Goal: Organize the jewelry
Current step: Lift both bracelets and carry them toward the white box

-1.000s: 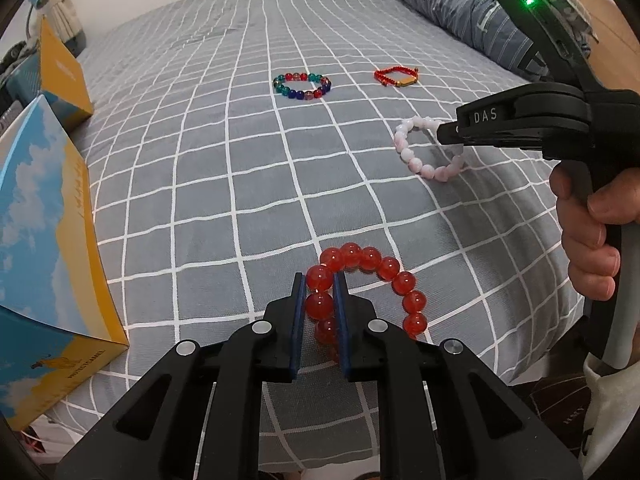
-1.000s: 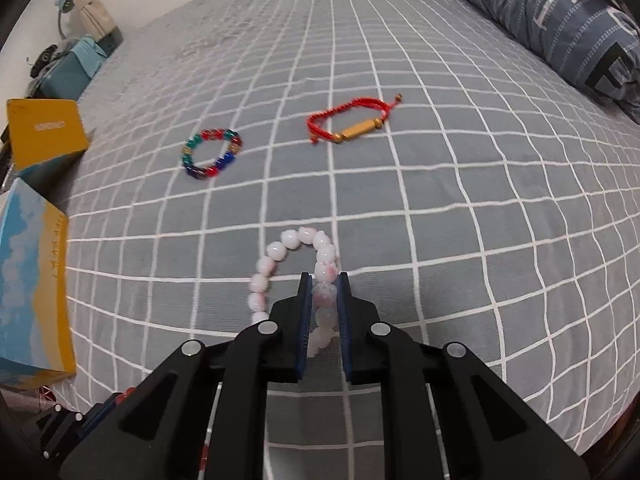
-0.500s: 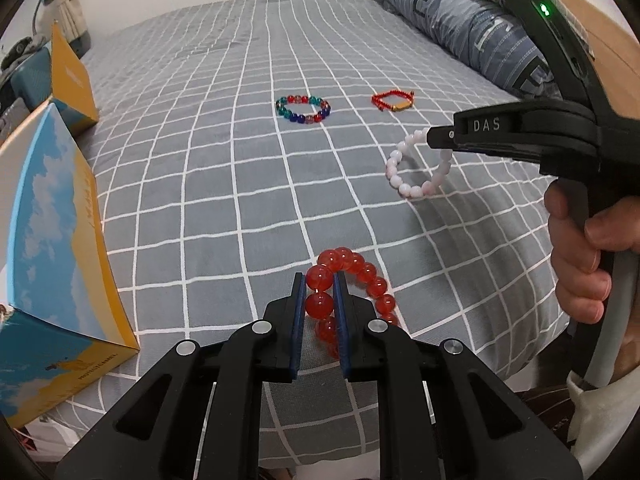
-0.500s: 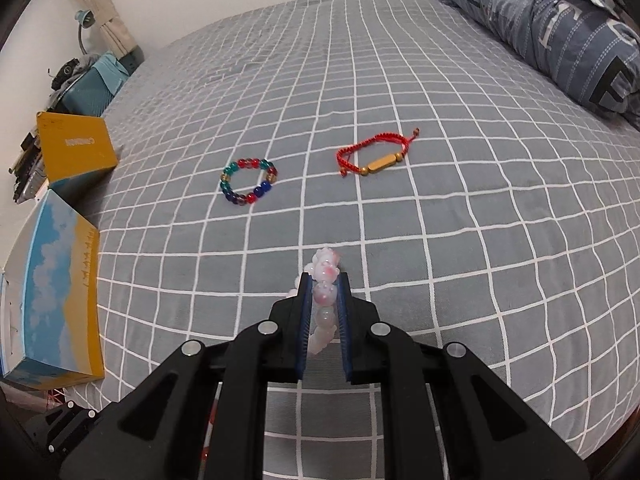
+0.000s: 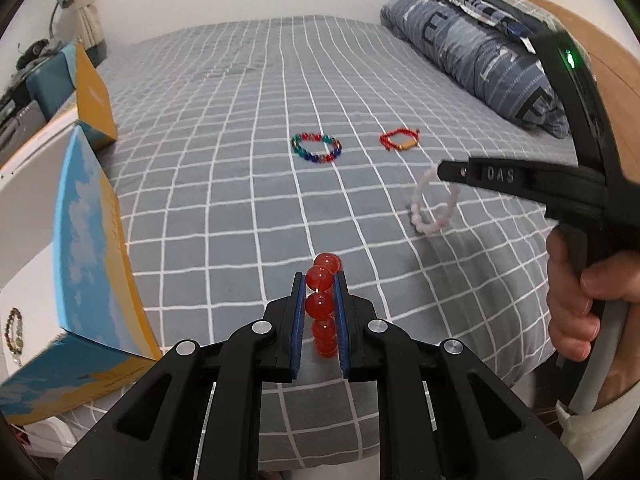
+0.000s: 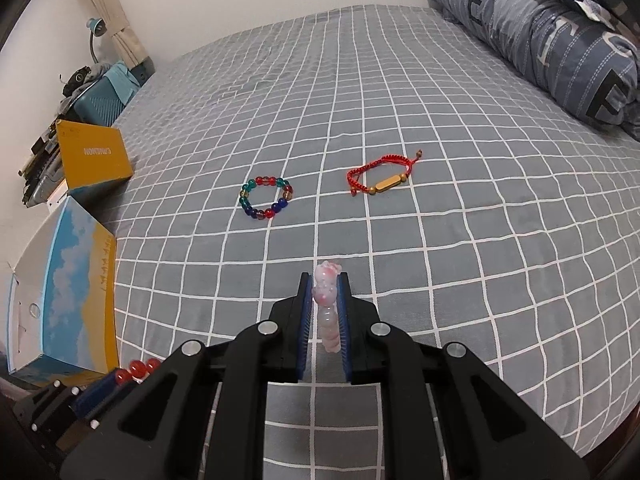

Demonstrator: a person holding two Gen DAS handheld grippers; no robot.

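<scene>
My left gripper (image 5: 320,284) is shut on a red bead bracelet (image 5: 322,304), held above the grey checked bed (image 5: 240,184). My right gripper (image 6: 324,284) is shut on a pale pink bead bracelet (image 6: 327,312), also lifted; in the left wrist view it (image 5: 430,208) hangs blurred from the right gripper's tip (image 5: 444,170). A multicoloured bead bracelet (image 6: 266,198) and a red cord bracelet (image 6: 380,178) lie on the bed further out. An open blue and yellow box (image 5: 68,264) stands at the left; a dark bead bracelet (image 5: 12,332) lies inside it.
A second yellow box (image 6: 94,156) stands at the bed's far left edge. A folded blue quilt (image 6: 560,32) lies at the far right. A blue case and clutter (image 6: 104,92) sit beyond the bed on the left. The bed's near edge runs just under both grippers.
Both grippers have risen and drawn back with their bracelets, which now hang off the bed. The views have tilted up and show more of the room.
</scene>
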